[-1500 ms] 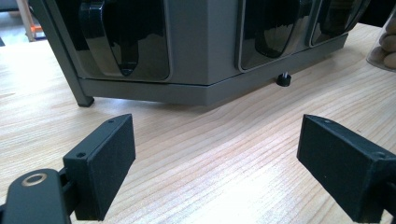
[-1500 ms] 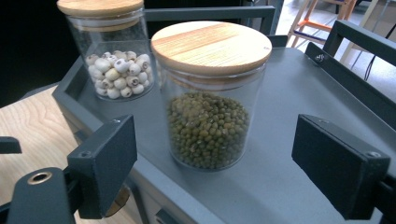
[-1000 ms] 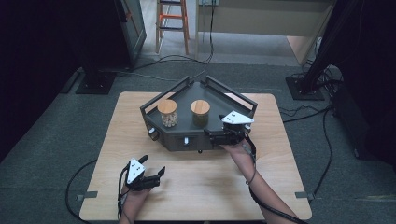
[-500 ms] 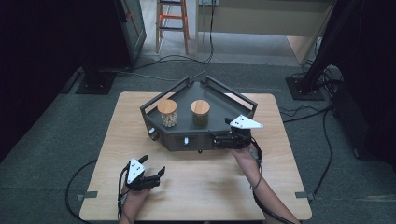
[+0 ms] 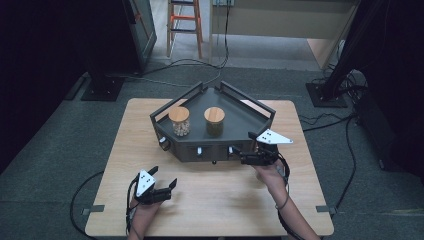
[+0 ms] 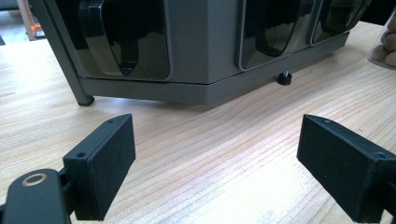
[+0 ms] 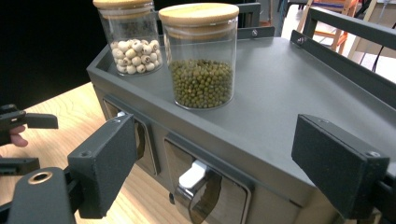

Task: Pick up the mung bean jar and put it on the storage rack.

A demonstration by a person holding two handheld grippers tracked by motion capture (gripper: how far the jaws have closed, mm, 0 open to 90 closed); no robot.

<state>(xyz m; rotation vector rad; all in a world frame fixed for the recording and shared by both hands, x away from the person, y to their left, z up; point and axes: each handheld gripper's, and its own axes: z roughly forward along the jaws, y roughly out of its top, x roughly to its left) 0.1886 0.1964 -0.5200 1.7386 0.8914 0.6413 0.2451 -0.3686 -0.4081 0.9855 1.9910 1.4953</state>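
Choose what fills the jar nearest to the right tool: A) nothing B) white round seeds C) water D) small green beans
D: in the right gripper view, the jar standing closest beyond the right tool holds small green beans under its wooden lid.

Jar of white balls [image 6: 386,39] cut off at frame edge; drawer interiors [image 6: 123,39] too dark to tell.

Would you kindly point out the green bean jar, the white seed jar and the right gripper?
green bean jar [image 7: 201,84], right gripper view, glass wall.
white seed jar [image 7: 133,56], right gripper view, glass wall.
right gripper [image 5: 235,153], high view, between its fingers.
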